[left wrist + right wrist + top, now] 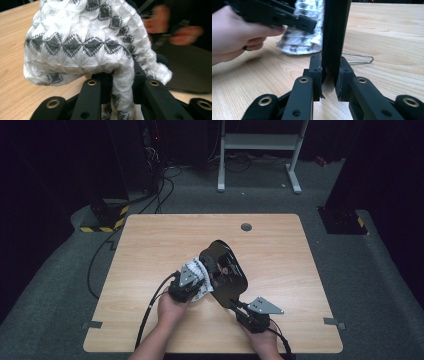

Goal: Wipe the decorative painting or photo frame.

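A black frying pan [223, 262] stands tilted above the middle of the wooden table [150, 240]. My right gripper [240, 307] is shut on the pan's handle [335, 37], which rises between its jaws [328, 67]. A white cloth with a grey diamond pattern [196, 276] lies against the pan's left side. My left gripper [192, 284] is shut on that cloth [85, 45]; a fold of it runs down between the jaws [121, 83]. The pan's dark surface [190, 70] lies just behind the cloth.
A thin metal wire loop [359, 58] rests on the table beyond the handle. A grey cable grommet [246, 226] sits near the table's far edge. A white frame stand [260, 142] and cables [160, 185] are on the floor behind the table.
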